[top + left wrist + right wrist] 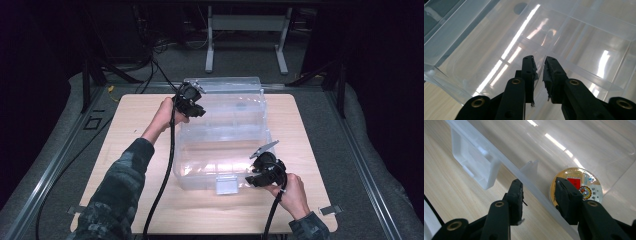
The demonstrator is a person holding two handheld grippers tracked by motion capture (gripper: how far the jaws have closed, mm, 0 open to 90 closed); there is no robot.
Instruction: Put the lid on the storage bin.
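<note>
High view: clear plastic box point(220, 140), lid open, mid surface point(135, 130). L tongs point(192, 106) clenched on box's divider wall, far-left corner. R tongs point(260, 175) released, straddling front lid edge by latch point(226, 185); round sticker point(580, 186) beneath.

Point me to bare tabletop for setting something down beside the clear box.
Free: the wooden table left of the clear box, though the left forearm crosses it, and the near strip below the latch. Crowded: the box's near right corner, where the right gripper works, and its far left corner at the left gripper.
</note>
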